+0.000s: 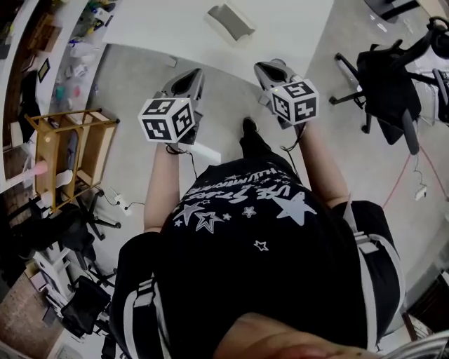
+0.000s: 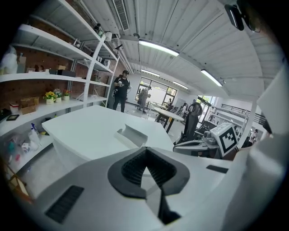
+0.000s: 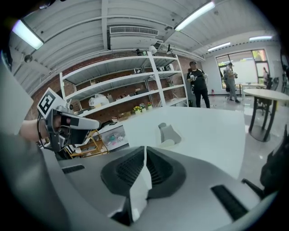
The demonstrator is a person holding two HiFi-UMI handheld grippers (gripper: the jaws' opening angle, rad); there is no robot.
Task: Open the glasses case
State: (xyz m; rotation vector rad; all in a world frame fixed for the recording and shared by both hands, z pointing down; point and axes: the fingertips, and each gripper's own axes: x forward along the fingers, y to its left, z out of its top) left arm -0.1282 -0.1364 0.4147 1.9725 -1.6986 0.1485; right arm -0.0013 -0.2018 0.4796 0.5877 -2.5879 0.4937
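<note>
Glasses case (image 1: pixel 230 21) lies, seemingly open, on the table (image 1: pixel 154 28).

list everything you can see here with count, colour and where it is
glasses case: one, pale grey, on the table
table: one, white, ahead of the person
wooden cart: one, light wood, floor at left
office chair: one, black, floor at right
bystanders: two, one in black, far across the room
shirt: one, black with white stars, on the person
left hand-held gripper: one, grey, jaws together, empty
right hand-held gripper: one, grey, jaws together, empty
</note>
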